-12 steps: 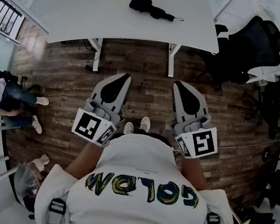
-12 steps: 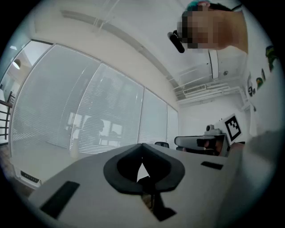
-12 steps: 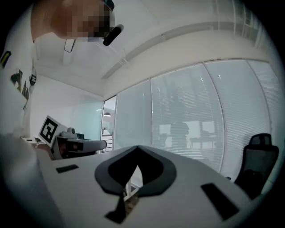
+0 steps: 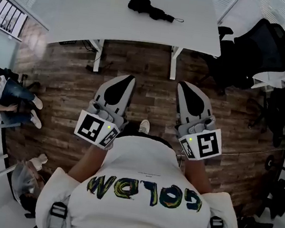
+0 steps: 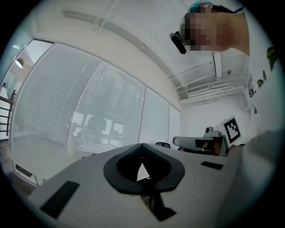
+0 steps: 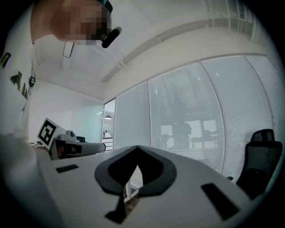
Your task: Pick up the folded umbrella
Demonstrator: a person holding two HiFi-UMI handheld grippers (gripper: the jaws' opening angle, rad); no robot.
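The black folded fabric umbrella (image 4: 148, 7) is lying untouched on the white rectangular table (image 4: 82, 16), well ahead of the left gripper (image 4: 125, 79) and right gripper (image 4: 185, 86). Both are pointing level with jaws pressed together and empty, so the whole pickup is waiting.

Looking down at my shirt (image 4: 147, 163), coloured letters run across it upside down: I read GOLD at the right, the rest unclear. The cube (image 4: 95, 129) on my left gripper (image 4: 129, 77) shows a black-and-white square marker pattern, and my right gripper (image 4: 182, 84) has one too.

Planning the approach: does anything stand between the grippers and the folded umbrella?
Nothing visible: only wooden floor and white table surface lie between the left gripper, right gripper and the folded umbrella.
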